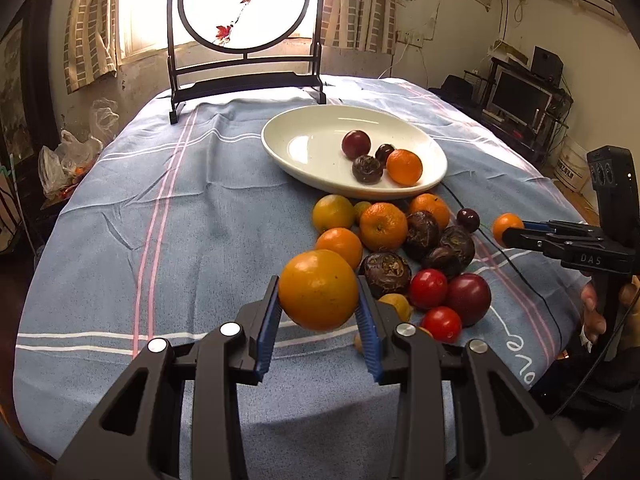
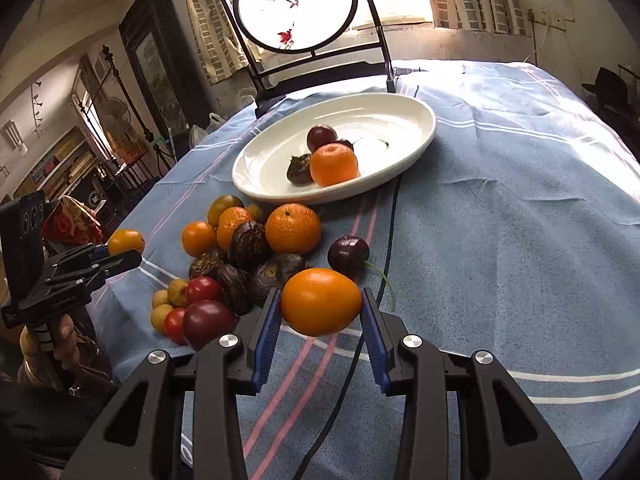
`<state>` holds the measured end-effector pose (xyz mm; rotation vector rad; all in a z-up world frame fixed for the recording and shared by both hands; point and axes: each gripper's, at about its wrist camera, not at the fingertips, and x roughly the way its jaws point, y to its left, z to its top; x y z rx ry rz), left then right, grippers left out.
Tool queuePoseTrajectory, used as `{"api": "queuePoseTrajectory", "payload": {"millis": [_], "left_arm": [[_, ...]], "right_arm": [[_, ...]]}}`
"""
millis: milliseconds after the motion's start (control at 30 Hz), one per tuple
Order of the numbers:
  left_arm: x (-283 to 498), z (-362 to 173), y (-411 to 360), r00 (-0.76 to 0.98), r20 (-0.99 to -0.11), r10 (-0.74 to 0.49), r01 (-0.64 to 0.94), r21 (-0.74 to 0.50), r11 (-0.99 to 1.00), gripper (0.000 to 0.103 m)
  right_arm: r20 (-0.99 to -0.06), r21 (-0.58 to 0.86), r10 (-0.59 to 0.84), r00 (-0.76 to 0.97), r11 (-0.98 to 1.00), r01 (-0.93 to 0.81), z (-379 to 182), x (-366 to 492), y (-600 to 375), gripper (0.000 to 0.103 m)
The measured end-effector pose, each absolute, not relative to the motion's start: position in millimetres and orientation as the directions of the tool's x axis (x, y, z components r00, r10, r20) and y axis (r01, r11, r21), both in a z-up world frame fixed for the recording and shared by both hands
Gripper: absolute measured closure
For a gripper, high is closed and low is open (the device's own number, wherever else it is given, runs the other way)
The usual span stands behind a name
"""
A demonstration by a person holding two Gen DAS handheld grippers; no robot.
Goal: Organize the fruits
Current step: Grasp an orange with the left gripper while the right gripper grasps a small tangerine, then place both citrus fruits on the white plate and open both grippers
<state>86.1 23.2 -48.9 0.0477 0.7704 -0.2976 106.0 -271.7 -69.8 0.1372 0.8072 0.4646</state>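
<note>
A white oval plate sits mid-table and holds a tangerine, a plum and dark wrinkled fruits. A pile of loose fruit lies in front of it: tangerines, dark wrinkled fruits, red tomatoes, plums, small yellow fruits. My left gripper is shut on an orange, held above the cloth; it also shows at the left of the right wrist view. My right gripper is shut on another orange; it shows at the right of the left wrist view.
A blue striped tablecloth covers the table. A dark wooden stand with a round painted screen stands at the far edge behind the plate. A thin black cable crosses the cloth on the right.
</note>
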Motion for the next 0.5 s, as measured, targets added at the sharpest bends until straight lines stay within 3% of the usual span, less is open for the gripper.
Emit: {"api": "queuePoseTrajectory", "payload": {"millis": [267,500], "left_arm": [[142.7,-23.6,-3.4,0.680,-0.672,-0.293,0.328,-0.078,0.941,0.068],[223.8,-29.5,-32.4,0.646,-0.709,-0.282,0.321,-0.082,0.943,0.068]], "right_arm": [[-0.606,0.263,0.436,0.665,0.899,-0.350,-19.7,164.0,-274.7,0.063],[-0.655,0.254,0.394,0.644,0.918,-0.304,-30.3,247.9,-255.6,0.063]]}}
